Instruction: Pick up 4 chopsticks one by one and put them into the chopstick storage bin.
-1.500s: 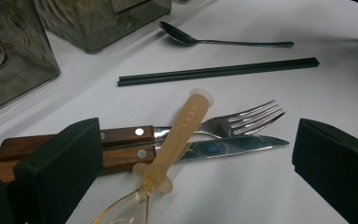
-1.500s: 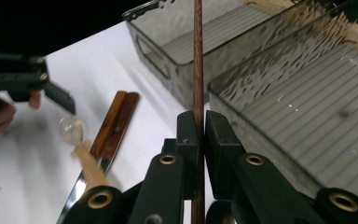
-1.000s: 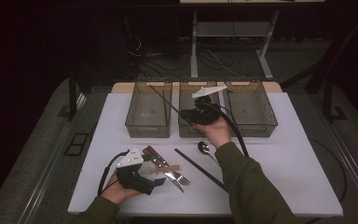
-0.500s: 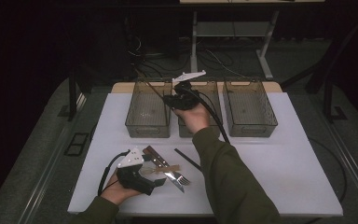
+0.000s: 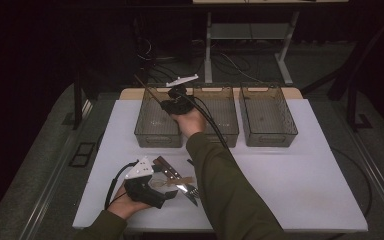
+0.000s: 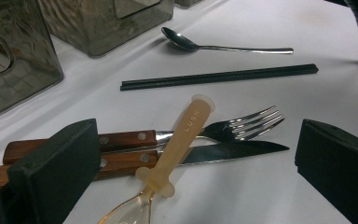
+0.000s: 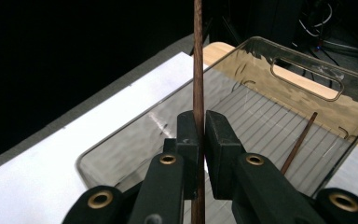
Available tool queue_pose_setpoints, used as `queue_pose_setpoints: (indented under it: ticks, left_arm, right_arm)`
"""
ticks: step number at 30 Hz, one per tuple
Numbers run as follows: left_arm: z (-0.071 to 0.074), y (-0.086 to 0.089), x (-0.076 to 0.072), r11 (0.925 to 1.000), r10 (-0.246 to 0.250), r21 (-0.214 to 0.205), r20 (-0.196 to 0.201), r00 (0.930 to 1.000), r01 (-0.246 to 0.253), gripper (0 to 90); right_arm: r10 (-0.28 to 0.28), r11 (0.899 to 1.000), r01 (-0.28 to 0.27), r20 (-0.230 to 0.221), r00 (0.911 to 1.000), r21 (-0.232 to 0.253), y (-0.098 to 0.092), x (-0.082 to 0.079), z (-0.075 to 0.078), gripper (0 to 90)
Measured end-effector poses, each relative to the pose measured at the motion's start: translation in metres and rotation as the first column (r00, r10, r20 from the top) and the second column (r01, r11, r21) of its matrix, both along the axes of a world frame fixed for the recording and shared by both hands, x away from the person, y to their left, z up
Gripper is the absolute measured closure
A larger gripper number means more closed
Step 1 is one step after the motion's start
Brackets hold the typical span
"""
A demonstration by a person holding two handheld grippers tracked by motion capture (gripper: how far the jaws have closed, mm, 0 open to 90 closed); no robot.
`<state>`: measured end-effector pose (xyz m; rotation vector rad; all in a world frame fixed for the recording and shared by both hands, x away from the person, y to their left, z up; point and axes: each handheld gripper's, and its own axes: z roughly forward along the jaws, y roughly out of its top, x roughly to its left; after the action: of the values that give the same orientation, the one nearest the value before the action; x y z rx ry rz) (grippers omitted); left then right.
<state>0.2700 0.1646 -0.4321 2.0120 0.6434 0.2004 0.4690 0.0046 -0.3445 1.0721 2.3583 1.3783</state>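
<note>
While the right gripper hangs over the left-hand clear plastic bin, its jaws are pressed nearly together on a thin brown wooden chopstick, which passes straight up between the pads and stands out above and below them. Seen from the high view the stick slants up and to the left from the gripper, above the bin's far left corner. A second brown chopstick lies on the ribbed floor of that same bin, apart from the held one.

Left gripper rests low at the near left of the white tabletop, jaws wide apart, nothing between the pads. Just ahead of them: translucent amber plastic spoon lying across a wooden-handled knife and a wooden-handled fork. Farther off, a pair of black chopsticks, then a steel spoon
</note>
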Motion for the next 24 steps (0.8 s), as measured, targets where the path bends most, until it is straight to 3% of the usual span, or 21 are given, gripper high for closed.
queue_pose_setpoints:
  ticks: [13,17,20,24]
  left_arm:
    - [0.0,0.0,0.0,1.0,-0.002,-0.001,-0.001,1.0,0.002,0.0]
    - [0.0,0.0,0.0,1.0,-0.004,-0.003,0.0,1.0,0.004,0.0]
    - [0.0,0.0,0.0,0.9999,-0.002,-0.011,0.003,1.0,0.002,0.0]
    - [0.001,0.001,0.0,1.0,0.0,-0.009,0.003,1.0,0.0,0.0]
  right_arm:
    - [-0.006,1.0,0.006,-0.049,0.9988,-0.002,0.015,0.01,-0.028,84.1]
    - [-0.022,0.999,0.018,-0.081,0.9965,-0.05,0.019,0.01,-0.039,83.2]
    - [-0.023,0.998,0.015,-0.125,0.9919,-0.065,0.02,0.011,-0.044,66.1]
    - [-0.016,0.998,0.01,-0.111,0.9937,-0.059,0.014,0.009,-0.038,54.0]
